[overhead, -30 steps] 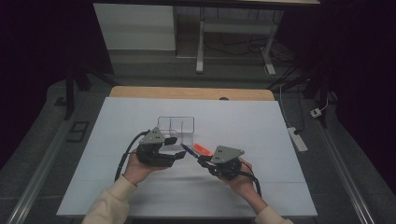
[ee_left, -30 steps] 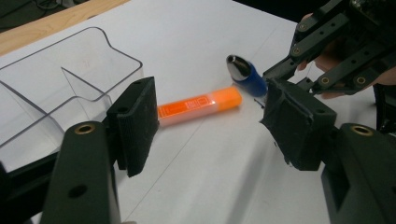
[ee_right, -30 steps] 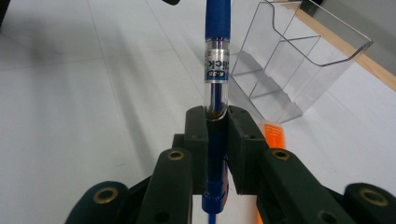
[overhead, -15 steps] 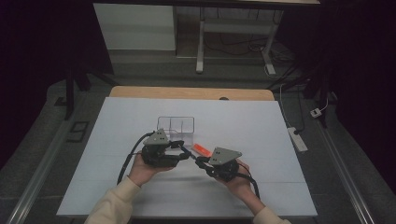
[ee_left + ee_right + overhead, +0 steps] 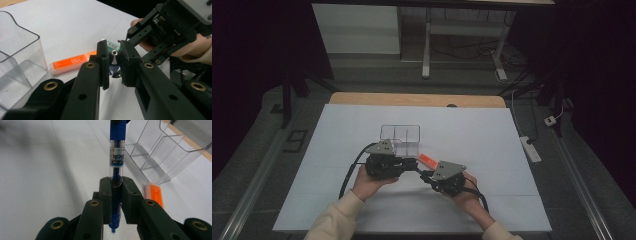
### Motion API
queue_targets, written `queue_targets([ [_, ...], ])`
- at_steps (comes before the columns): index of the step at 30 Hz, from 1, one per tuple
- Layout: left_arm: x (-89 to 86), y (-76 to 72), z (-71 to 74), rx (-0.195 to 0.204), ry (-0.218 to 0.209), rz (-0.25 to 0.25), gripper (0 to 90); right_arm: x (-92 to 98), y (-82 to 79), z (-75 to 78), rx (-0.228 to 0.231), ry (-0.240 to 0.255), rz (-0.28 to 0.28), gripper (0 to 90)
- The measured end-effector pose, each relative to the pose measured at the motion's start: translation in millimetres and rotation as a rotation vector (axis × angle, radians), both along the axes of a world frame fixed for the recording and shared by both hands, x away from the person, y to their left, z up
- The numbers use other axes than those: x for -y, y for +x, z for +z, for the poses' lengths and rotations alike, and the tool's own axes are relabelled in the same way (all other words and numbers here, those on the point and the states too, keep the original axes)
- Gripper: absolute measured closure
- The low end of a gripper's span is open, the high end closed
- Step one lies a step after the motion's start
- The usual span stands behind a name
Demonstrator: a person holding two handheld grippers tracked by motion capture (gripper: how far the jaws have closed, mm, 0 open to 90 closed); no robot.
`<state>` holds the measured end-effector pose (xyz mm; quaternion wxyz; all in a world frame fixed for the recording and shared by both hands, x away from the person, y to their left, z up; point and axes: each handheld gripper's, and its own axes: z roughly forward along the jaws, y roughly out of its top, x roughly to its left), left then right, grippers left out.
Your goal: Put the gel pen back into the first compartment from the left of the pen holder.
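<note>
We see the right gripper [image 5: 115, 192] pinching a blue pen with a clear labelled barrel [image 5: 116, 157] between its 2 jaws. The left gripper [image 5: 114, 62] clamps the pen's far end [image 5: 114, 61]. Just beside them on the white tabletop [image 5: 472, 130] lies an orange flat case [image 5: 427, 160], near a clear plastic divided bin [image 5: 401, 134].

White table [image 5: 337, 150] w/ clear organizer [image 5: 400, 134] & orange case [image 5: 427, 160].
</note>
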<state>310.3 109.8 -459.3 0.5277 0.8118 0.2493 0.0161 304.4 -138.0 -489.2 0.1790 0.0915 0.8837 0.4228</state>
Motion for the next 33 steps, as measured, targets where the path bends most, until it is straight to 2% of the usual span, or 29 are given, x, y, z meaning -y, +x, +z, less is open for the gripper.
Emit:
queue_targets([
  [7,1.2,-1.2,1.4,-0.008,0.006,0.005,79.6,0.5,0.1,0.4,0.003,-0.001,-0.002,76.4],
  [9,1.7,-2.6,2.7,0.002,0.010,0.010,79.6,1.3,0.8,0.5,-0.014,0.007,-0.007,75.3],
  [15,-3.0,-3.4,6.6,0.006,-0.008,0.025,79.7,6.3,2.4,5.8,-0.033,0.052,-0.050,59.9],
  [18,-4.6,-3.7,8.3,0.010,-0.010,0.028,79.7,9.5,3.3,9.4,-0.060,0.087,-0.071,54.6],
  [20,-5.3,-4.1,9.4,0.015,-0.010,0.033,79.7,12.0,4.6,10.6,-0.078,0.085,-0.079,51.1],
  [23,-7.2,-4.3,10.7,0.022,-0.012,0.041,79.6,16.2,4.8,11.4,-0.095,0.103,-0.091,48.2],
  [33,-16.5,-4.5,17.1,0.038,-0.017,0.067,79.6,40.4,1.5,17.6,-0.107,0.119,-0.164,43.4],
])
